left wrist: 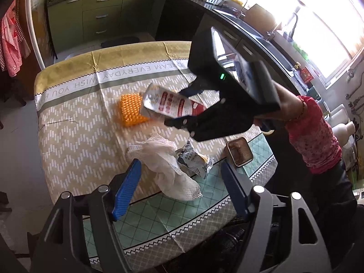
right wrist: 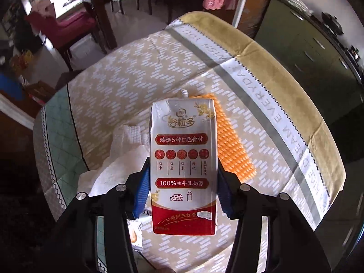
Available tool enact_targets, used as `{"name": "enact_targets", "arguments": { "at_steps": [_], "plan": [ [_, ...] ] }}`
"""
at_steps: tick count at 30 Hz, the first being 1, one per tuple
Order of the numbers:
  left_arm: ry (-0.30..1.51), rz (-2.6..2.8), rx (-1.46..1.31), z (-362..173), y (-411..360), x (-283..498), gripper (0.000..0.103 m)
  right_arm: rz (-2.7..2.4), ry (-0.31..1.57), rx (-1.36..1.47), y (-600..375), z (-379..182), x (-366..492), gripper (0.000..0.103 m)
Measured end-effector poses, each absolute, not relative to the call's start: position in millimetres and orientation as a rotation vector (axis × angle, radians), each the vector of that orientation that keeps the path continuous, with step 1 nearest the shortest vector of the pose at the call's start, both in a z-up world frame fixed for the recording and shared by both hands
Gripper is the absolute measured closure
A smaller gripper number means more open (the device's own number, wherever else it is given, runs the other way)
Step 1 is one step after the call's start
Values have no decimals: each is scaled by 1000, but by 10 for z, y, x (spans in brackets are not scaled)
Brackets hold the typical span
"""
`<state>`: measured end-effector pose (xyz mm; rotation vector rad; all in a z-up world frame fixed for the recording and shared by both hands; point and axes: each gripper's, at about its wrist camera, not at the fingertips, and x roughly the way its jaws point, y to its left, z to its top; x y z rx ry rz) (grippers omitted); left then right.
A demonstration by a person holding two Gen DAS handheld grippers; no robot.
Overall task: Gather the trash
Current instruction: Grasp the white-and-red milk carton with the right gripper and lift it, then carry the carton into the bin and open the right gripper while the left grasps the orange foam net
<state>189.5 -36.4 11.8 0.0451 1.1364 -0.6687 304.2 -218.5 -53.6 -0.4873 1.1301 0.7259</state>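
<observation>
My right gripper [right wrist: 183, 173] is shut on a white and red milk carton [right wrist: 183, 150], its blue pads pressing both sides, and it holds the carton in the air over the table. In the left wrist view the same carton [left wrist: 168, 104] sticks out of the right gripper [left wrist: 179, 107] above an orange spiky pad [left wrist: 129, 111]. My left gripper [left wrist: 179, 170] is open, hovering over a crumpled white foam net [left wrist: 163, 159] and a torn snack wrapper [left wrist: 195, 161] on the table. Nothing is between its fingers.
The table wears a patterned cloth [left wrist: 79, 125] with a yellow border. A small brown rectangular tin [left wrist: 240, 151] stands near the right edge. A person in a pink top [left wrist: 311, 136] stands at the right, by the dark kitchen counter. Green cabinets [left wrist: 100, 20] line the back.
</observation>
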Motion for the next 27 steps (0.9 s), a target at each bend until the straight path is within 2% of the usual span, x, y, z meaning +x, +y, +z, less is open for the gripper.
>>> {"name": "enact_targets", "arguments": {
  "at_steps": [7,13,27],
  "plan": [
    [1155,-746,175,-48,-812,2281,34,573,1103,-307,-3040,-189,2944,51],
    [1007,-848,641,-353,-1283,2598,30,506,1121,-187,-3779,-183,2574,51],
    [1116,-956,811,-1082,-1662,3226,29,373,1122,43,-4887,-179,1774,51]
  ]
}}
